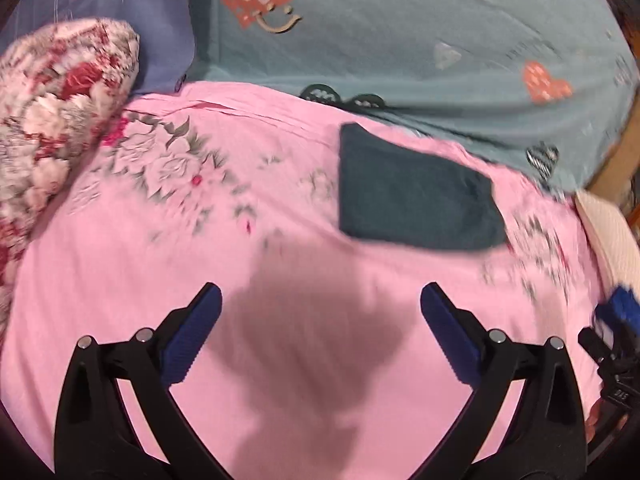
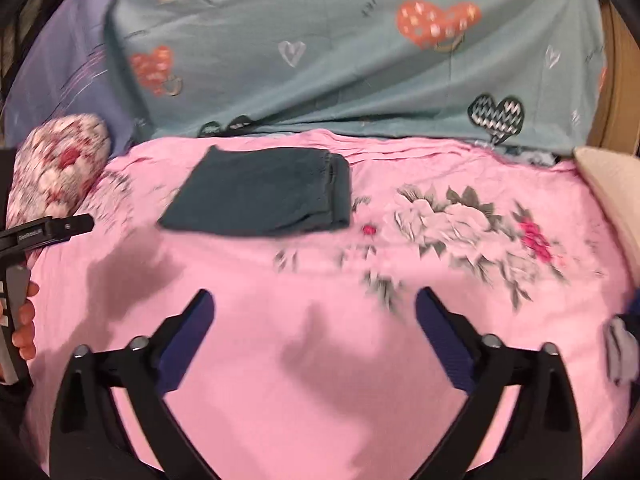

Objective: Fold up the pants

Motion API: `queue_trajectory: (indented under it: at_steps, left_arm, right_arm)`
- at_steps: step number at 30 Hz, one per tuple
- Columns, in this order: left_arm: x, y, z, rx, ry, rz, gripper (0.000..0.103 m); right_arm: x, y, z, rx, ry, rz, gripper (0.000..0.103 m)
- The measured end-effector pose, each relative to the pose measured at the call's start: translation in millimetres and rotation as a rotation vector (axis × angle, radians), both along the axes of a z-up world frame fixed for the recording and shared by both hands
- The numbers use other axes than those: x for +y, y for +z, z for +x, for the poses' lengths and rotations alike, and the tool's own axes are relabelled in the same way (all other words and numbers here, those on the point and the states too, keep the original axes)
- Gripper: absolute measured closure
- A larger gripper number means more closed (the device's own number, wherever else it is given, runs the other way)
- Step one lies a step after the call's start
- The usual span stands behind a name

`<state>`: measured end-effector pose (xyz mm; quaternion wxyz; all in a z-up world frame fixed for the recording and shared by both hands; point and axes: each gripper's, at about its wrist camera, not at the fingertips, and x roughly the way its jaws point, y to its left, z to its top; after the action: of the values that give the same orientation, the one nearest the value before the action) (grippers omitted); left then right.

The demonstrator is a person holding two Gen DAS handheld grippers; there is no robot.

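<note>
The dark teal pants lie folded into a compact rectangle on the pink floral bedspread, near the grey-green heart-print sheet. The left gripper and right gripper hover short of the pants, both spread wide and empty.

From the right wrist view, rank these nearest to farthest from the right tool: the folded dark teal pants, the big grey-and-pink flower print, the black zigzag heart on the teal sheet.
From the right tool, open over the pink bedspread:
1. Big grey-and-pink flower print, ahead and right on the bedspread.
2. Folded dark teal pants, ahead and slightly left, farther back.
3. Black zigzag heart, far right on the teal sheet behind.
</note>
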<state>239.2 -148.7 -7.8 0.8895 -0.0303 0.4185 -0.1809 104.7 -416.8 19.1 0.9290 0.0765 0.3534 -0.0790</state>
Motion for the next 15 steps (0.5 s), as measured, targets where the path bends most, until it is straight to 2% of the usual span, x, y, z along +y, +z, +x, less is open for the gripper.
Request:
queue_trajectory:
  at_steps: [2, 4, 7, 9, 12, 15]
  left_arm:
    - [2, 8, -46, -0.046, -0.038, 0.040, 0.002]
    - [3, 15, -94, -0.083, -0.076, 0.080, 0.002]
    - [2, 20, -159, -0.126, -0.081, 0.094, 0.002]
    - [8, 23, -198, -0.181, -0.050, 0.101, 0.002]
    - [13, 19, -235, -0.206, -0.031, 0.124, 0.002]
    - [13, 17, -255, -0.213, -0.038, 0.169, 0.002]
  right_arm:
    - [27, 10, -40, 0.018, 0.013, -0.014, 0.001]
    - [46, 18, -76, -0.008, 0.014, -0.008, 0.001]
    - [64, 24, -128, -0.045, -0.062, -0.013, 0.001]
    - [71, 27, -156, -0.081, -0.116, -0.042, 0.001]
    - [79, 30, -192, -0.135, -0.197, -0.096, 0.001]
    - [81, 27, -213, -0.149, -0.215, -0.058, 0.001]
